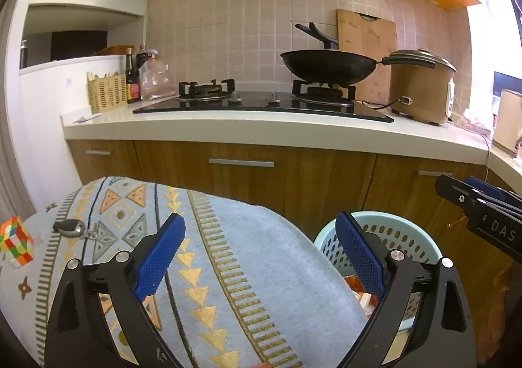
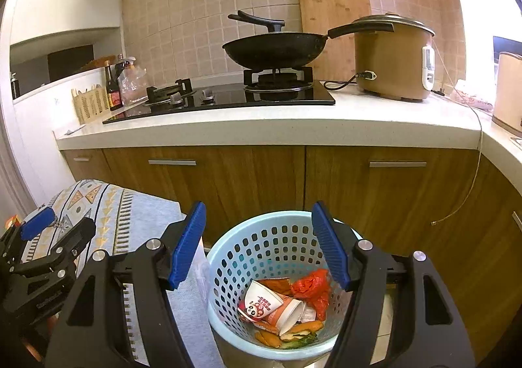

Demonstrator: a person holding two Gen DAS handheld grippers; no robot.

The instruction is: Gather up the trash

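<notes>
Left gripper hangs over the patterned cloth w/ its blue pads spread wide, nothing between them. The right-hand pad overlaps the rim of the light-blue basket, which stands just beside the cloth-covered surface, on its right edge.

Right gripper sits above the basket, pads apart and holding nothing; basket opening shows between them. Inside the basket: a paper cup w/ a red-and-white print lying on its side, a crumpled red bag just right of it, orange wrappers behind, plus orange and green food scraps at the bottom front. So the trash seen here is in the basket.

On the cloth, far left in the left wrist view: a black key fob w/ a small metal ring, and near it, at the surface's left edge, a coloured puzzle cube. The two are close but apart.

Behind: white counter over wooden cabinets, black gas hob on it. A black wok rests on the right burner, handle pointing toward a tan rice cooker w/ its cord plugged in. A wooden chopping board leans upright on the tiled wall. Left of the hob: a clear bag, dark sauce bottles, a woven holder w/ chopsticks.

Each gripper shows at the edge of the other's view.
</notes>
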